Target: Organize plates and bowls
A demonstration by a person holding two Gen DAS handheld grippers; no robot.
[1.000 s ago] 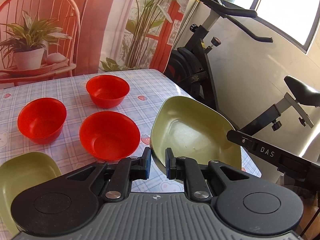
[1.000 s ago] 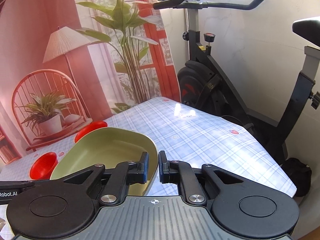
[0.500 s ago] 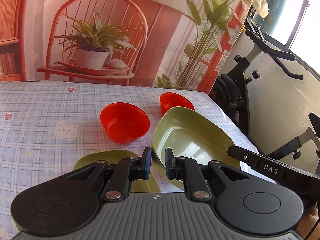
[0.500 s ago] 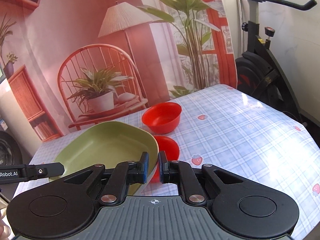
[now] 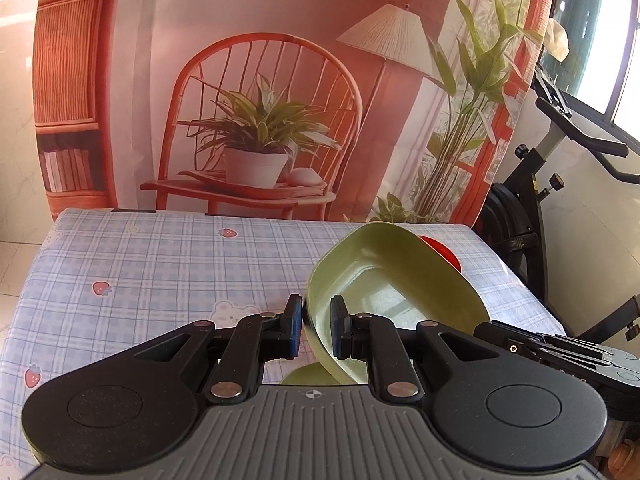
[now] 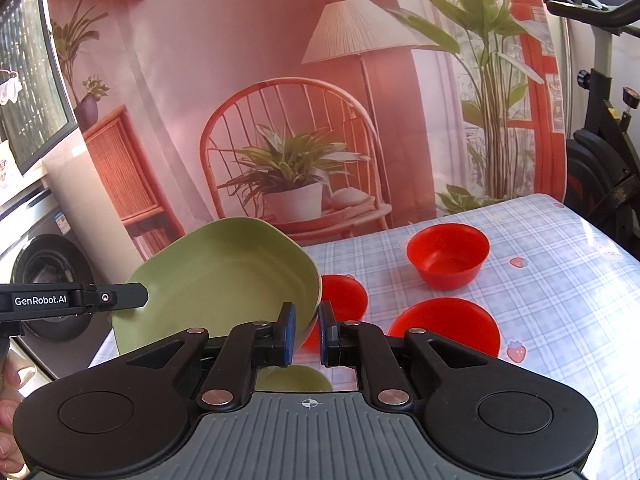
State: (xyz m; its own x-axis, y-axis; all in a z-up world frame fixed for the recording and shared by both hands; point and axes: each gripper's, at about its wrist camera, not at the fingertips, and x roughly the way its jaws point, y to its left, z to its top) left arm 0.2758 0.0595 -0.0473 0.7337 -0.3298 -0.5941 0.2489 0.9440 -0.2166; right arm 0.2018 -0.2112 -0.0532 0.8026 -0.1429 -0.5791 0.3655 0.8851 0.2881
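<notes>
Both grippers are shut on one green plate, held tilted above the table. My left gripper pinches the plate's left rim. My right gripper pinches its right rim. A second green plate lies on the table right under it, also seen in the left wrist view. Three red bowls stand on the table to the right: a far one, a near one and one partly hidden behind the held plate. One red bowl peeks over the plate's rim.
The table has a blue checked cloth and stands against a printed backdrop. An exercise bike stands off the table's right edge. A washing machine is off its left side.
Both grippers have carried the green plate leftward and turned toward the backdrop. It now hangs over the second green plate, with the red bowls behind and to the right.
</notes>
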